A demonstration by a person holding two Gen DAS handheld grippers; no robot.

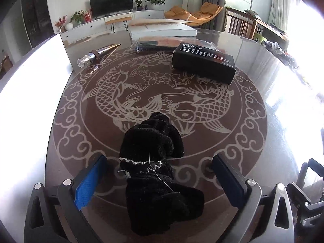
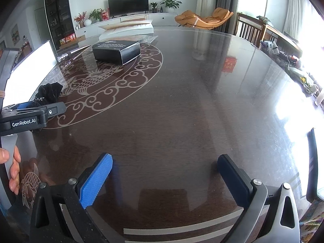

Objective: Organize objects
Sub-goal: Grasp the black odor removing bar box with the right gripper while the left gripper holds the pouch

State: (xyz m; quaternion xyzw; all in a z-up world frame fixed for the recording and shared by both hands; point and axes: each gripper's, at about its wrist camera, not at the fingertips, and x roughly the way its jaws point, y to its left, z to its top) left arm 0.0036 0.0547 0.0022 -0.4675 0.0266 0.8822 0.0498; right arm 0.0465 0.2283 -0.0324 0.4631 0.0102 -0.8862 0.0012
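With the black cloth (image 1: 156, 174) lying on the table (image 1: 253, 64) on the fish medallion's near rim, between the wide-open, empty left gripper (image 1: 160, 174), the grasp seems in hand, calling for closure, while the right gripper (image 2: 165, 174) gapes empty.

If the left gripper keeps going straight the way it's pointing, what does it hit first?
The black cloth pouch. It lies crumpled on the table, directly between the left gripper's open fingers, neither of them touching it. Depth is hard to judge, but nothing else sits nearer in that line.
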